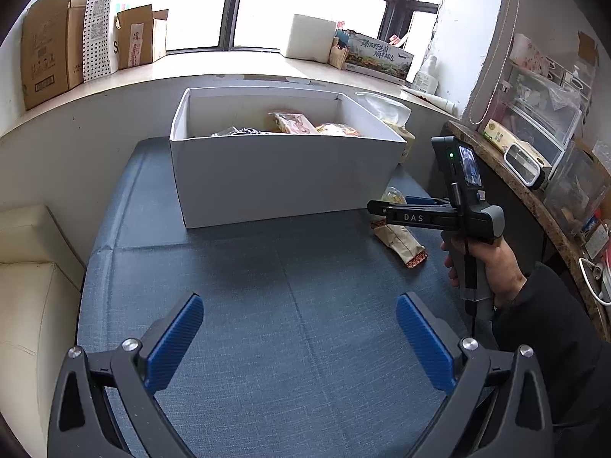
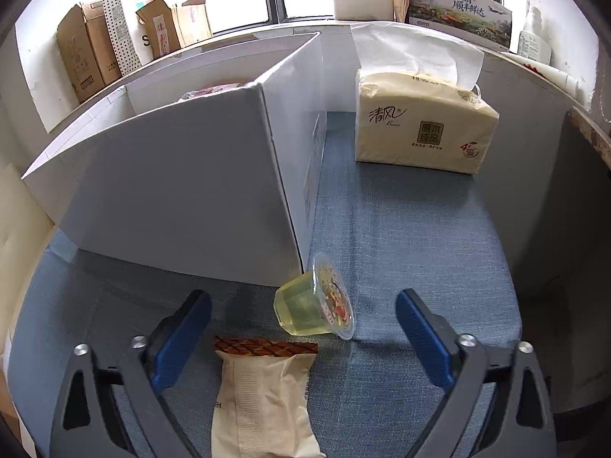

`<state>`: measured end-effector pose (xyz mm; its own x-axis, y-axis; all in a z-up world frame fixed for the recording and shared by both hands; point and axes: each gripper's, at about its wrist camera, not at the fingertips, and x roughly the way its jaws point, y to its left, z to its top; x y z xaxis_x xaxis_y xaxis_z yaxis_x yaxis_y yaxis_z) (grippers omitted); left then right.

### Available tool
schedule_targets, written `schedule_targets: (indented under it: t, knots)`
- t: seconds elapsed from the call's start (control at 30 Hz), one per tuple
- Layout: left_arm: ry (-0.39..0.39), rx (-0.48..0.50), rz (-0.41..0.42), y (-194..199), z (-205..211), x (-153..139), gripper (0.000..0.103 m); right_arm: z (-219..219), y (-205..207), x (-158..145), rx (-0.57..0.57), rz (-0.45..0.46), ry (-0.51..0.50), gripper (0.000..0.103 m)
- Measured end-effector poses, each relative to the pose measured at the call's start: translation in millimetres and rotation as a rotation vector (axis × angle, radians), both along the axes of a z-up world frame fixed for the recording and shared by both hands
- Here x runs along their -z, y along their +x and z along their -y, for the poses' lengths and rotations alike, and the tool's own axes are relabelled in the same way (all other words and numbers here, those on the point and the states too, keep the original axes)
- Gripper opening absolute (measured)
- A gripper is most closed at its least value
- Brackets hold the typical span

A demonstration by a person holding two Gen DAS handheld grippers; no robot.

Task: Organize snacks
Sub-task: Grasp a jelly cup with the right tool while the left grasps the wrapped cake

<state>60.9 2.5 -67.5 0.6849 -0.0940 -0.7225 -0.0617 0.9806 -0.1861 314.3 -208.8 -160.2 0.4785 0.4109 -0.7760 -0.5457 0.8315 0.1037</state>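
Observation:
A white cardboard box (image 1: 282, 175) stands on the blue mat and holds several snack packets (image 1: 294, 124). It also shows in the right wrist view (image 2: 183, 191). A beige snack packet (image 2: 259, 397) lies between my right gripper's open fingers, and a yellow jelly cup (image 2: 315, 301) lies on its side just ahead, by the box corner. My right gripper (image 2: 303, 324) is open and empty, low over them. In the left wrist view the right gripper (image 1: 401, 210) hovers over the packet (image 1: 401, 242). My left gripper (image 1: 299, 328) is open and empty over bare mat.
A tissue pack (image 2: 420, 126) sits on the mat to the right of the box. A wooden shelf (image 1: 534, 198) with containers runs along the right. Cardboard boxes (image 1: 49, 49) stand on the window ledge. A cream cushion (image 1: 30, 294) lies at the left.

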Motion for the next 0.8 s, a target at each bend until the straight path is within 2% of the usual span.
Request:
schedule_targets:
  t: [0.03,0.1,0.23,0.43,0.53,0.67,0.8]
  knots:
    - [0.001,0.0,-0.002,0,1,1,0.103,-1,2,2,0.006,-0.011,-0.019,0.042]
    - [0.007,0.007,-0.01,2,3,3,0.103,-1,2,4,0.014,-0.006,-0.04,0.043]
    - [0.011,0.043,-0.023,9,14,4,0.103,10,-3,-3,0.022,0.004,0.006,0.035]
    - [0.043,0.123,-0.054,36,50,5,0.103,40,-21,-19,0.034,0.001,0.07,0.035]
    - [0.038,0.173,-0.068,57,73,9,0.103,63,-37,-29,0.053,0.015,0.095,0.035]
    - [0.072,0.215,-0.12,94,109,25,0.103,107,-65,-45,0.119,0.048,0.155,0.035]
    - [0.13,0.206,-0.134,128,143,40,0.103,136,-92,-49,0.16,0.063,0.161,0.035]
